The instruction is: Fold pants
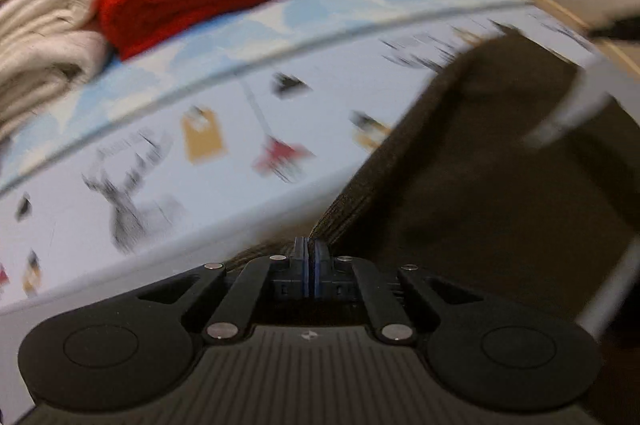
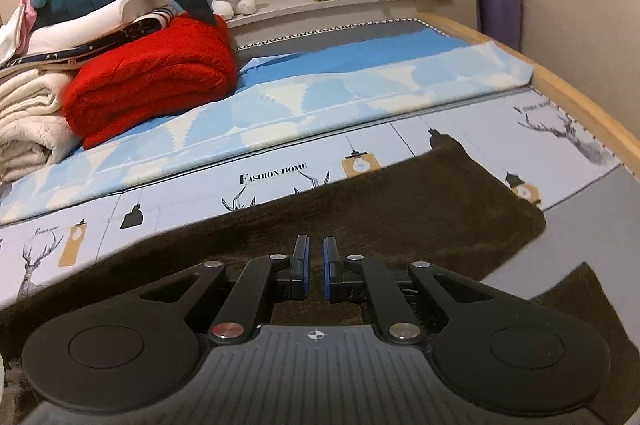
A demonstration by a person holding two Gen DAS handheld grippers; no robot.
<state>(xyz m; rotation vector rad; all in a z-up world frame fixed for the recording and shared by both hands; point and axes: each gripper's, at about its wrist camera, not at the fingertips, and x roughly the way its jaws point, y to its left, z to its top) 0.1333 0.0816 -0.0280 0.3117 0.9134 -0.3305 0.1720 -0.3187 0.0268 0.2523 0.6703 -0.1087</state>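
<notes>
A bed (image 2: 400, 145) under a smooth printed sheet carries dark fuzzy pants (image 2: 360, 217) along its near edge. The left gripper (image 1: 311, 245) pinches their ribbed hem; the right gripper (image 2: 316, 253), nearly closed, holds nothing visible.

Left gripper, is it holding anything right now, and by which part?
Yes. The left gripper is shut on the dark brown pants, pinching a ribbed edge of the fabric; which end cannot be told.
</notes>
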